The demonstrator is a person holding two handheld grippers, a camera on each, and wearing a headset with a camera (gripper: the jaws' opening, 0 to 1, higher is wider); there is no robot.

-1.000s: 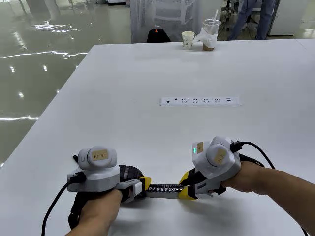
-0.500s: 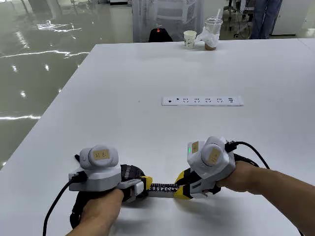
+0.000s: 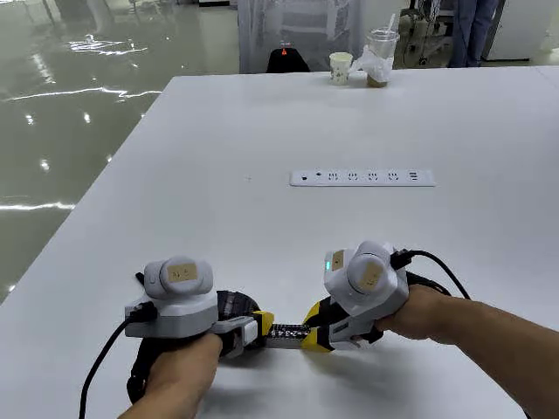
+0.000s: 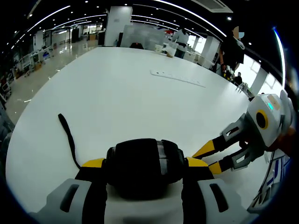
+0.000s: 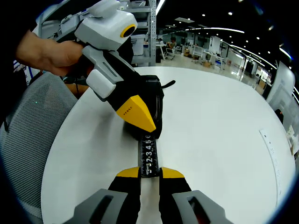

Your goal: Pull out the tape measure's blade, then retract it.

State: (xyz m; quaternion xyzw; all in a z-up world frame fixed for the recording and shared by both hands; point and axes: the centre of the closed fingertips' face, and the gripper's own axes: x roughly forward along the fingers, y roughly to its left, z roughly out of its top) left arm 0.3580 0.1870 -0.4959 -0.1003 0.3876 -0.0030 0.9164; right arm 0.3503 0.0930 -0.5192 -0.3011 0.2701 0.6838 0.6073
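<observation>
Now the left gripper [image 4: 145, 164] clamps the black tape measure [image 4: 140, 156] by its case, held between the yellow-tipped jaws and resting on the white table [image 4: 117, 84]. Facing it, the right gripper [image 5: 149, 173] has its jaws closed on the end of the blade [image 5: 149, 156]. A short numbered stretch runs from its tips to the mouth of the case. A black strap [image 4: 68, 135] trails ahead of the left jaw. Well beyond both grippers lies a power strip [image 3: 362, 178].
</observation>
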